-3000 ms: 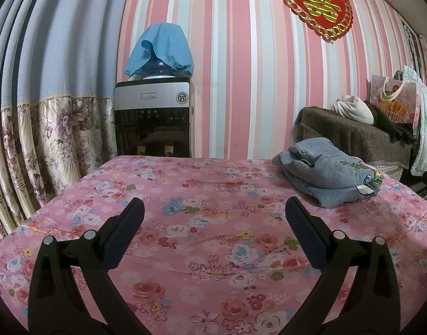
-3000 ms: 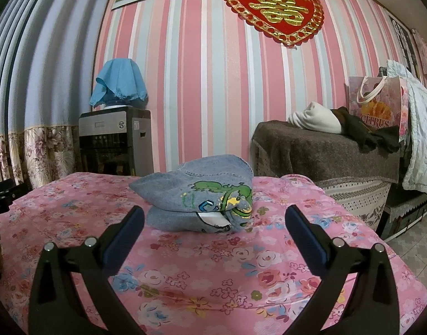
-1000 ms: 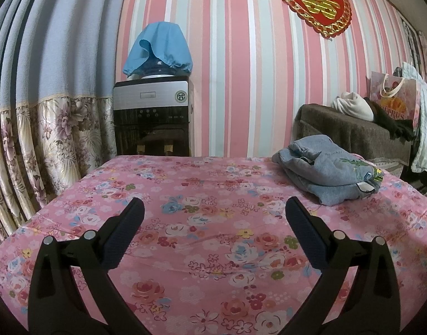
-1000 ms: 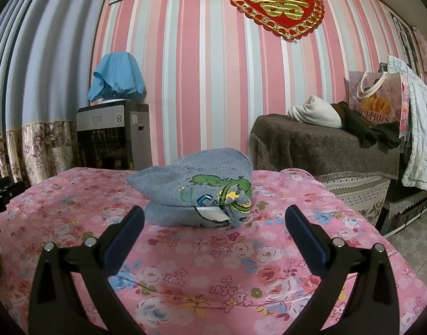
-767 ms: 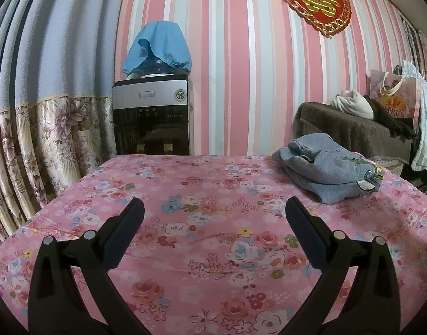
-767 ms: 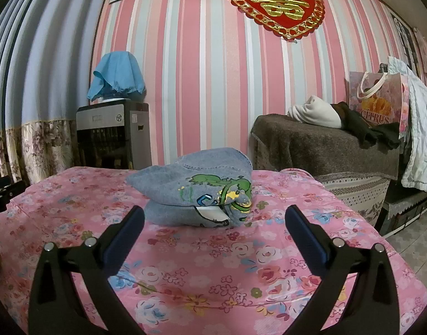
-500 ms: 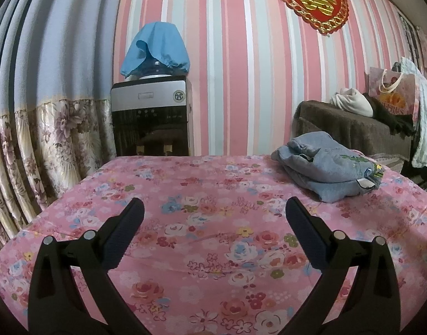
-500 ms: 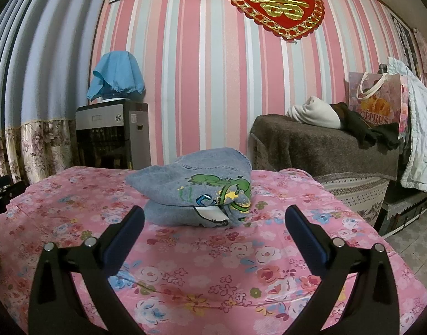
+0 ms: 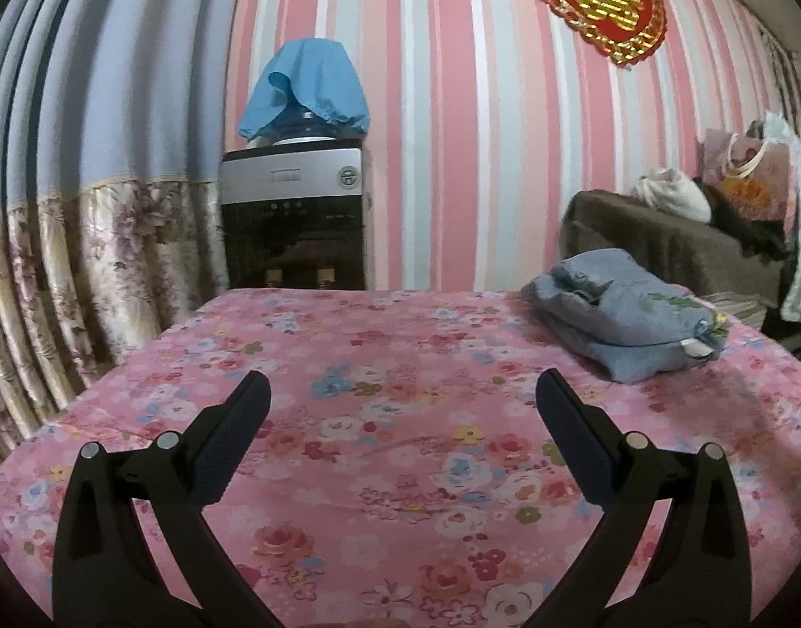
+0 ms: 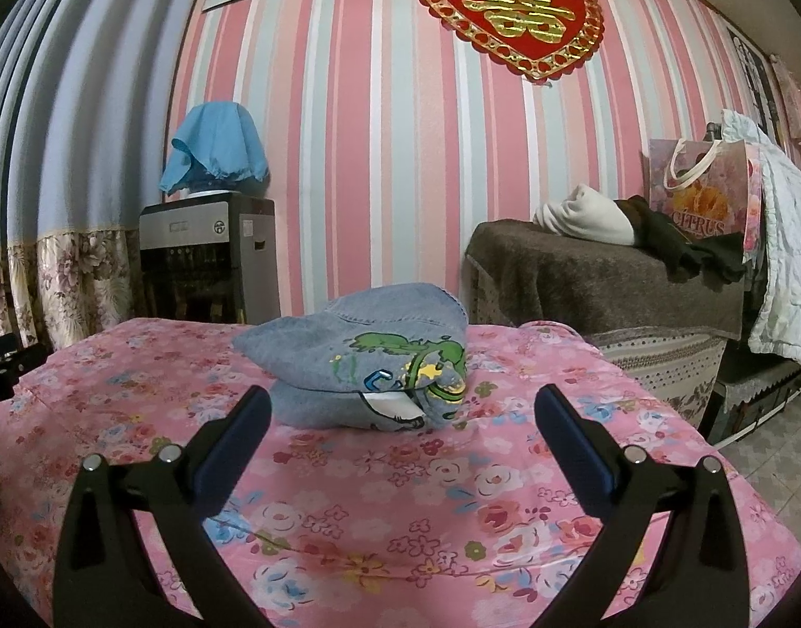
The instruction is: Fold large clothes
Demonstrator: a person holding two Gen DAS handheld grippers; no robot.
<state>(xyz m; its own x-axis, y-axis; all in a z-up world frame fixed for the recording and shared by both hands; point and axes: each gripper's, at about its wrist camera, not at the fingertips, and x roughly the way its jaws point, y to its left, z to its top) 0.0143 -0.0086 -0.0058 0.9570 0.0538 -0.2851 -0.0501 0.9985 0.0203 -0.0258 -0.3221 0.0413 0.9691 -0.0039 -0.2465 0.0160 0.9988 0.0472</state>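
A folded light-blue denim garment (image 10: 358, 356) with a green cartoon print lies on the pink floral tablecloth (image 10: 453, 497). In the left wrist view it lies at the table's far right (image 9: 625, 319). My right gripper (image 10: 403, 408) is open and empty, held above the cloth just in front of the garment. My left gripper (image 9: 403, 392) is open and empty over the bare floral cloth (image 9: 379, 418), well left of the garment.
A water dispenser (image 9: 293, 220) with a blue cover stands behind the table against the striped wall. A brown-covered stand (image 10: 599, 277) with clothes and a paper bag (image 10: 699, 199) is at the right. Floral curtains (image 9: 60, 282) hang at the left.
The left gripper view has drifted slightly, with the garment sitting a little lower right. Both grippers stay open and empty; the garment has not moved.
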